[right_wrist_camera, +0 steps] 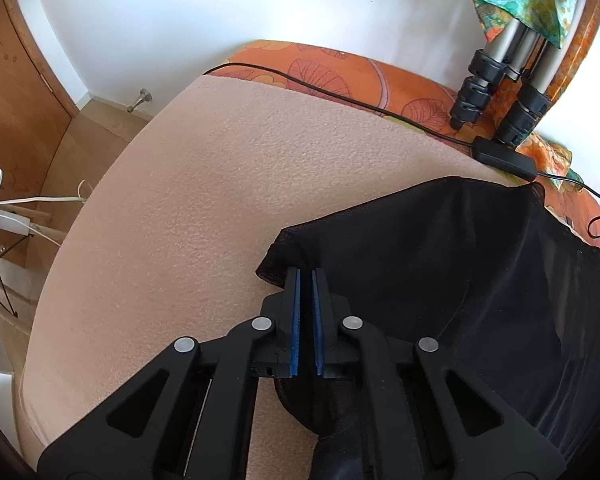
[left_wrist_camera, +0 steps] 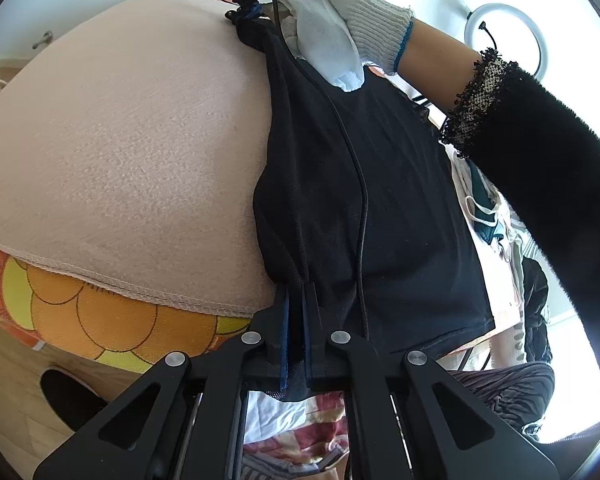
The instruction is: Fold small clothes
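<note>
A black mesh garment [left_wrist_camera: 380,208] is stretched over the pink towel [left_wrist_camera: 132,152] between my two grippers. My left gripper [left_wrist_camera: 297,292] is shut on one corner of the garment's near edge. In the left wrist view my right gripper [left_wrist_camera: 252,8], held by a white-gloved hand [left_wrist_camera: 340,12], pinches the garment's far corner. In the right wrist view my right gripper [right_wrist_camera: 305,276] is shut on the black mesh garment [right_wrist_camera: 440,264], whose corner pokes out past the blue pads [right_wrist_camera: 297,320]. The garment hangs slightly above the pink towel [right_wrist_camera: 220,200].
An orange flowered sheet [left_wrist_camera: 100,320] lies under the towel. A pile of other clothes [left_wrist_camera: 512,248] is on the right. A black cable [right_wrist_camera: 340,96] with an adapter [right_wrist_camera: 504,158] and tripod legs [right_wrist_camera: 496,80] sit at the bed's far edge.
</note>
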{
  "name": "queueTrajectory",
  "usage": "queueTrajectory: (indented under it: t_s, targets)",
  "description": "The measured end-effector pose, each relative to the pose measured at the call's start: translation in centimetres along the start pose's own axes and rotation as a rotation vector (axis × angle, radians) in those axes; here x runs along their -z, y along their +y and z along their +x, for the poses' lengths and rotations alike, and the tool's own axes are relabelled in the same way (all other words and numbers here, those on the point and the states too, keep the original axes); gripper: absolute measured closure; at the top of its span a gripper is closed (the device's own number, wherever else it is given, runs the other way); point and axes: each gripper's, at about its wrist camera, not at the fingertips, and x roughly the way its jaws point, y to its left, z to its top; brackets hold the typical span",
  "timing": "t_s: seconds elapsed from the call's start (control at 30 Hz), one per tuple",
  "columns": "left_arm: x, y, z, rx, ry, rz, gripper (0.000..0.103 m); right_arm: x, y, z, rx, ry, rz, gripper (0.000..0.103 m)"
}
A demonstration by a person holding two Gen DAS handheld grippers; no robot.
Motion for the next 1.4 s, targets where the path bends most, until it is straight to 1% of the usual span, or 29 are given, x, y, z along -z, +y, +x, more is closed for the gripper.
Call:
queueTrajectory:
  t_s: [0.13, 0.37, 0.47, 0.57, 0.77, 0.9, 1.0, 1.1, 1.23, 1.33, 1.37, 1.4]
  targets:
    - [-0.2, -0.6, -0.3, 0.02, -0.016, 0.02, 0.1, 0.1, -2.2, -2.3, -0.028, -0.041, 0.035, 0.099]
    - [-0.3, -2.4, -0.7, 0.061, -0.031, 0.077, 0.101, 0.7, -7.1, -7.2, -0.026, -0.12, 0.087, 0.099]
    - [-0.4, -3.9, -0.5, 0.085, -0.028, 0.109, 0.101, 1.1, -9.8, -8.9, -0.013, -0.143, 0.112, 0.099]
    - [-0.3, -5.8, 0.0, 0.103, -0.02, 0.159, 0.101, 2.3, -13.0, -10.3, 0.01, -0.149, 0.138, 0.099]
    - [0.2, -8.9, 1.9, 0.116, 0.028, 0.239, 0.101, 5.1, -19.1, -10.3, 0.047, -0.126, 0.225, 0.099]
    - [0.4, -9.9, 3.2, 0.112, 0.058, 0.261, 0.101, 6.5, -21.9, -9.3, 0.061, -0.107, 0.262, 0.099]
    - [0.5, -10.5, 4.0, 0.11, 0.076, 0.27, 0.101, 7.1, -22.9, -8.9, 0.094, -0.102, 0.277, 0.099]
    - [0.5, -11.2, 4.6, 0.11, 0.089, 0.284, 0.101, 7.4, -23.8, -8.3, 0.077, -0.092, 0.299, 0.099]
    - [0.7, -11.5, 5.3, 0.114, 0.112, 0.286, 0.101, 7.7, -24.2, -7.3, 0.08, -0.063, 0.298, 0.099]
    - [0.7, -11.6, 5.5, 0.124, 0.126, 0.283, 0.101, 8.0, -24.6, -7.3, 0.096, -0.06, 0.306, 0.099]
    - [0.7, -11.7, 5.5, 0.127, 0.131, 0.288, 0.101, 8.1, -24.8, -7.5, 0.09, -0.049, 0.31, 0.097]
    - [0.7, -11.8, 5.5, 0.126, 0.135, 0.296, 0.099, 8.2, -24.9, -7.7, 0.078, -0.043, 0.314, 0.088]
